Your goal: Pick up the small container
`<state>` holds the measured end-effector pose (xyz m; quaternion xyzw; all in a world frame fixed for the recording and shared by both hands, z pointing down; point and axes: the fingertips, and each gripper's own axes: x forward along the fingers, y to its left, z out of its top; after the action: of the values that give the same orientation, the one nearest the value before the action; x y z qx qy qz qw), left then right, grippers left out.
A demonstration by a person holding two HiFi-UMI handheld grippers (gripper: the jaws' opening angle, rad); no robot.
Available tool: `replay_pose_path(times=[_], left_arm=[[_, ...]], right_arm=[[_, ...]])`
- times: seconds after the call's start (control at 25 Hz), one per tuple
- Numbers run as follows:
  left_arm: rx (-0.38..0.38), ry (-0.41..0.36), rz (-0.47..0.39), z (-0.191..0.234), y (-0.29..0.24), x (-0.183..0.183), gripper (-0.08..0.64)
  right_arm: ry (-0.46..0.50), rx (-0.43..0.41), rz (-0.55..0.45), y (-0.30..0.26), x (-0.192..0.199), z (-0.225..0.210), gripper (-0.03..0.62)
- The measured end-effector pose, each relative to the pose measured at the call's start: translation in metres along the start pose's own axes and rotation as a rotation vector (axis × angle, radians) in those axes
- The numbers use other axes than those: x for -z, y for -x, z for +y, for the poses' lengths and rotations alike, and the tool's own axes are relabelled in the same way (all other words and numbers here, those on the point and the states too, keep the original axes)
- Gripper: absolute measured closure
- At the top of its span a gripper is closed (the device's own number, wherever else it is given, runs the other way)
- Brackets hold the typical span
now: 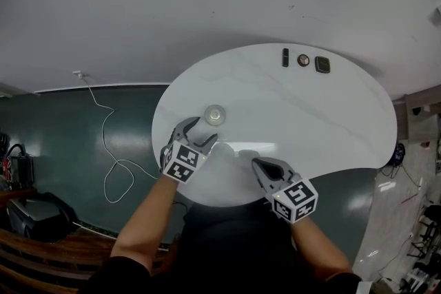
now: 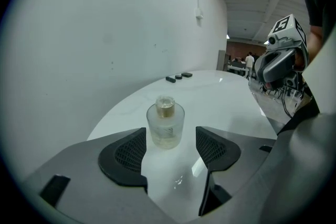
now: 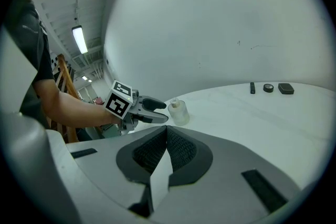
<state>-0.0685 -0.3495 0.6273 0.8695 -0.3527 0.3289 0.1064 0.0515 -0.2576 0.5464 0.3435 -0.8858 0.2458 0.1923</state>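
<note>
Dark items [image 1: 303, 60] far across tabletop [image 1: 331, 120] from small container [image 1: 215, 114]. Left claw [image 1: 201, 131] apart, just short of it; right claw [image 1: 257, 164] together.

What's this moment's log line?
left gripper: open, small container just ahead of jaws | right gripper: shut, empty | small container: upright on table

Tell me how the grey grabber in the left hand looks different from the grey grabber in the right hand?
The grey left gripper has its jaws wide apart; the grey right gripper has its jaws shut together. The left gripper points at the small clear glass container, which stands just ahead of its jaws, untouched; the right gripper has nothing between its jaws. Both are the same kind of grey two-jaw tool.
</note>
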Motion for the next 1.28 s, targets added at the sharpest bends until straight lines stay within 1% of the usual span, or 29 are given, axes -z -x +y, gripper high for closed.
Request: replay_pose_path(times=[0.16, 0.32, 0.68, 0.8, 0.96, 1.28], left_arm=[[0.002, -0.028, -0.004, 0.003, -0.016, -0.001, 0.23], [-0.005, -0.021, -0.003, 0.008, -0.031, -0.002, 0.219], [0.005, 0.012, -0.03, 0.012, -0.058, -0.014, 0.215], [-0.001, 0.001, -0.028, 0.012, -0.066, -0.016, 0.215], [-0.013, -0.035, -0.034, 0.012, -0.076, -0.021, 0.215], [-0.01, -0.021, -0.04, 0.012, -0.085, -0.021, 0.215]], right_arm=[[-0.001, -0.003, 0.013, 0.002, 0.004, -0.004, 0.597], [-0.015, 0.003, 0.021, 0.002, 0.011, -0.012, 0.597], [-0.045, 0.007, 0.022, 0.002, 0.018, -0.022, 0.597], [-0.053, 0.013, 0.022, 0.003, 0.019, -0.026, 0.597], [-0.06, 0.023, 0.021, 0.004, 0.019, -0.031, 0.597], [-0.069, 0.038, 0.014, 0.008, 0.018, -0.031, 0.597]])
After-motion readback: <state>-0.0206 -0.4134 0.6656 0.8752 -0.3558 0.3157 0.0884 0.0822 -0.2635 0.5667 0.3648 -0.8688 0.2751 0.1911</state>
